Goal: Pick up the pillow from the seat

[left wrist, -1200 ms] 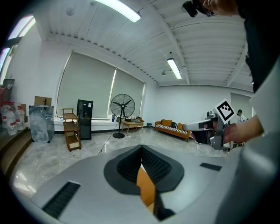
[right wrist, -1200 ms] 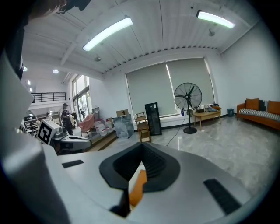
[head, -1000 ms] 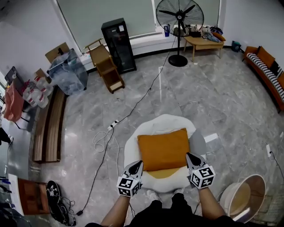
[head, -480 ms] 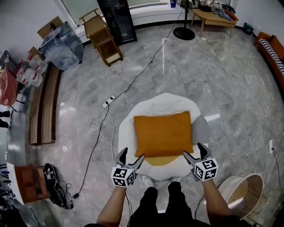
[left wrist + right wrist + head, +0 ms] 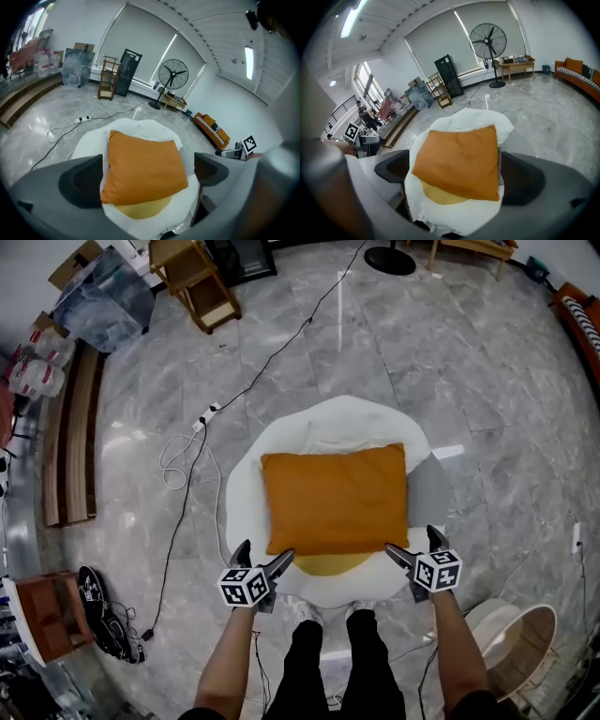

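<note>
An orange pillow (image 5: 336, 501) lies flat on a round white seat (image 5: 328, 418) with a yellow patch under its near edge. My left gripper (image 5: 265, 553) hovers at the pillow's near-left corner, and its jaws are opening wide. My right gripper (image 5: 411, 542) hovers at the near-right corner, its jaws opening too. Neither touches the pillow. In the left gripper view the pillow (image 5: 143, 168) sits ahead, framed by the two dark fingers (image 5: 79, 180). The right gripper view shows the pillow (image 5: 461, 161) likewise ahead of spread, empty jaws.
A power strip with a white cable (image 5: 192, 432) lies on the marble floor left of the seat. A wooden bench (image 5: 70, 446) runs along the left. A round tub (image 5: 514, 652) stands at the bottom right. The person's legs (image 5: 328, 662) are against the seat's front.
Both grippers' jaws went from shut to wide open. The head view tilted down and closer, so the seat and pillow now look larger and sit higher.
</note>
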`<action>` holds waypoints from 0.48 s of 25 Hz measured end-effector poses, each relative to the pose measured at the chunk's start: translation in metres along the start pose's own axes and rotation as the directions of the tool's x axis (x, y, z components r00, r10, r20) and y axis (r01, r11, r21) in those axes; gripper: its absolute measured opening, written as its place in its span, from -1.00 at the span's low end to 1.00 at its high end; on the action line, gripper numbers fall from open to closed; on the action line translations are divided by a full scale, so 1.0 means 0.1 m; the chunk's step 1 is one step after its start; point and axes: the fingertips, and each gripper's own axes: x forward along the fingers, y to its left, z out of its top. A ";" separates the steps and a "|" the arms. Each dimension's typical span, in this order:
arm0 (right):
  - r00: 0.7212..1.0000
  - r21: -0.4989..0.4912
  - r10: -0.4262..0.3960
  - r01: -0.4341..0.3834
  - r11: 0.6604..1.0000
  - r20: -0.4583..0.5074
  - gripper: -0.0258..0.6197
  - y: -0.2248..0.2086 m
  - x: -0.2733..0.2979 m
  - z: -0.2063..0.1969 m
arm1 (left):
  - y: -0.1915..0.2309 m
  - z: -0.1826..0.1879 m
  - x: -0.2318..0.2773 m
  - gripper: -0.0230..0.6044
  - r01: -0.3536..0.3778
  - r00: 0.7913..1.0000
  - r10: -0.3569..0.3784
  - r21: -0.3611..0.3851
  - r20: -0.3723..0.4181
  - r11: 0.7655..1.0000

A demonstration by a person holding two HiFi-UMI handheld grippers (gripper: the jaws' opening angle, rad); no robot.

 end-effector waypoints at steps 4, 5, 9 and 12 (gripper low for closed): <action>0.997 0.049 0.016 -0.013 0.999 -0.078 0.90 -0.33 0.44 -0.32 | 0.27 -0.26 0.44 0.96 -0.011 0.998 0.010 -0.015 -0.065 1.000; 0.995 0.067 0.023 -0.017 0.998 -0.092 0.90 -0.41 0.56 -0.38 | 0.35 -0.32 0.56 0.96 -0.014 0.997 0.012 -0.020 -0.079 1.000; 0.990 0.150 0.044 -0.023 0.988 -0.136 0.90 -0.70 1.05 -0.66 | 0.64 -0.55 1.02 0.96 -0.023 0.993 0.015 -0.067 -0.118 0.997; 0.987 0.232 0.049 -0.013 0.973 -0.151 0.90 -0.90 1.42 -0.84 | 0.85 -0.68 1.34 0.96 -0.027 0.990 0.011 -0.116 -0.137 0.993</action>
